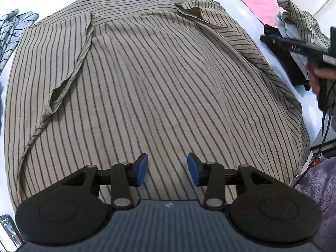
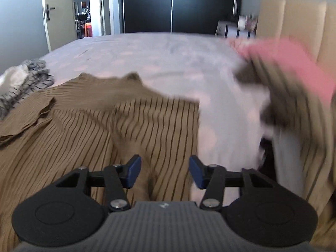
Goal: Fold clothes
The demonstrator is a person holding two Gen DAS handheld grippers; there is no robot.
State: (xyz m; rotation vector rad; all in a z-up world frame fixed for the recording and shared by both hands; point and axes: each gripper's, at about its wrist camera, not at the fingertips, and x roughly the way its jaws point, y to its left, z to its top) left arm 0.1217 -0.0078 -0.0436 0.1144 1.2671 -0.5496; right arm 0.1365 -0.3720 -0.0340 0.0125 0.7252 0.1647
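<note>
A tan striped shirt [image 1: 147, 79] lies spread flat on the bed [image 2: 168, 54], its sleeves folded in over the body. Above the shirt's near hem the left hand-held gripper [image 1: 167, 169] hovers with its jaws wide apart, holding nothing. At the shirt's right edge the right hand-held gripper [image 2: 164, 172] is likewise agape and empty. Beyond that edge sits a heap of clothes [image 1: 294, 25], blurred from the right wrist, perhaps with another striped piece on top.

Bright even daylight, fisheye bending at edges, right wrist view motion-blurred
</note>
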